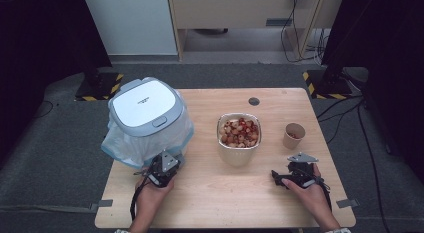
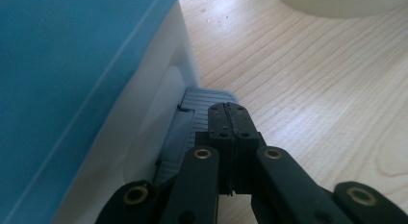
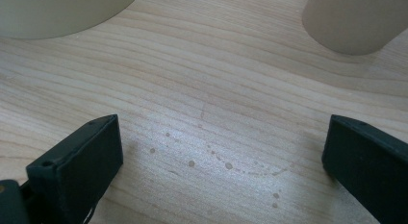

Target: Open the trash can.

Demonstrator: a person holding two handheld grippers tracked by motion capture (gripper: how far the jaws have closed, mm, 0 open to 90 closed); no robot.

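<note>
**Observer:** Sitting at the table's left edge, a small pedal bin is noted: white body, grey-and-white lid shut, a pale blue liner bag bunched out under the rim. A grey ribbed foot pedal is seen low at its near side in the left gripper view.

**Recorder:** And the left gripper?

**Observer:** Jaws are pressed together, nothing pinched between them. The tips are held right at the pedal, over its ribbed top; contact cannot be told. In the high view the gripper is seen just at the bin's near side.

**Recorder:** Right gripper?

**Observer:** Jaws are spread wide over bare wood, nothing between them. It is held low at the table's near right, well apart from the bin.

**Recorder:** Other items?

**Observer:** A cream bowl of reddish and pale pieces is logged mid-table, right of the bin. A paper cup is noted farther right.
</note>
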